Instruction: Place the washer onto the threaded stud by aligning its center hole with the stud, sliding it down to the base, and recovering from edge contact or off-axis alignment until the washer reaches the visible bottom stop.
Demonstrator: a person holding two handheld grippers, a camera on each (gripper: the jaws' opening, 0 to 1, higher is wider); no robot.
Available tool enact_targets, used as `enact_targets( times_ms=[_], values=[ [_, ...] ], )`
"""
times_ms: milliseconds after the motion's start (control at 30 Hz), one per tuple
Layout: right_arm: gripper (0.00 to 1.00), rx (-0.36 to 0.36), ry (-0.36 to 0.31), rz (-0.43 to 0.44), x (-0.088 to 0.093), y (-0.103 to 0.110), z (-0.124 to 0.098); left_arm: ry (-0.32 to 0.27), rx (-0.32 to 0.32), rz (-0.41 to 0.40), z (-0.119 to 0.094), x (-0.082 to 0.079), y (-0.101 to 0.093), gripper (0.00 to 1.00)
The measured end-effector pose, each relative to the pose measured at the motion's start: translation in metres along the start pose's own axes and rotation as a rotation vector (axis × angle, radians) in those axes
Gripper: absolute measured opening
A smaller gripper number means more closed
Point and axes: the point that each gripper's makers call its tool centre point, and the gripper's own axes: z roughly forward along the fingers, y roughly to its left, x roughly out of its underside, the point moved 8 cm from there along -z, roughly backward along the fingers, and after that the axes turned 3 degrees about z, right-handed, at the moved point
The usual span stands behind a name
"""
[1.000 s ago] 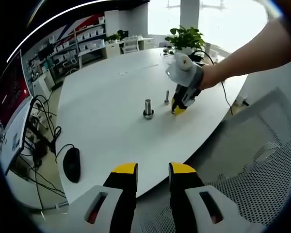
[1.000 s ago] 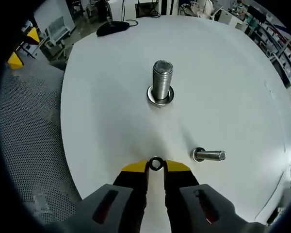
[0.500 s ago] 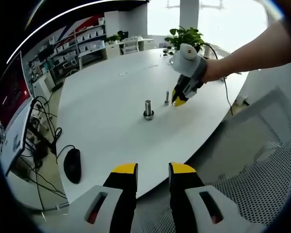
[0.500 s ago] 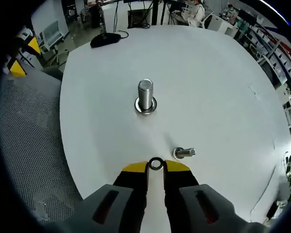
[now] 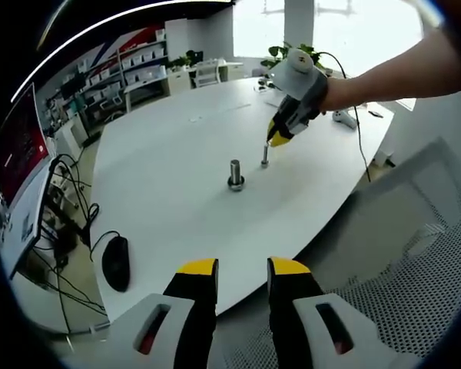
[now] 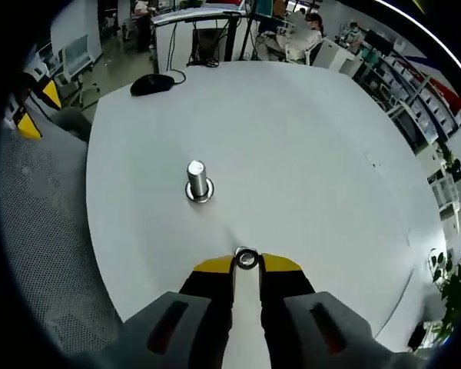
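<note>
Over the white surface, the right claw is pinching the washer between its yellow tips, lifted above the small stud; from the right gripper view that stud sits hidden right under the washer. A bigger stud stands upright nearby, more toward the middle. The left claw hangs off the near edge, jaws apart and holding nothing. A mouse lies near the left edge.
</note>
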Motion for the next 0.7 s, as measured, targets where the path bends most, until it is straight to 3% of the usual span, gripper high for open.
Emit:
enact_targets(
  times_ms=[700],
  values=[
    [0.14, -0.004, 0.035, 0.021, -0.001, -0.011, 0.016, 0.009, -0.004, -0.009, 0.000, 0.001, 0.000, 0.23]
  ],
)
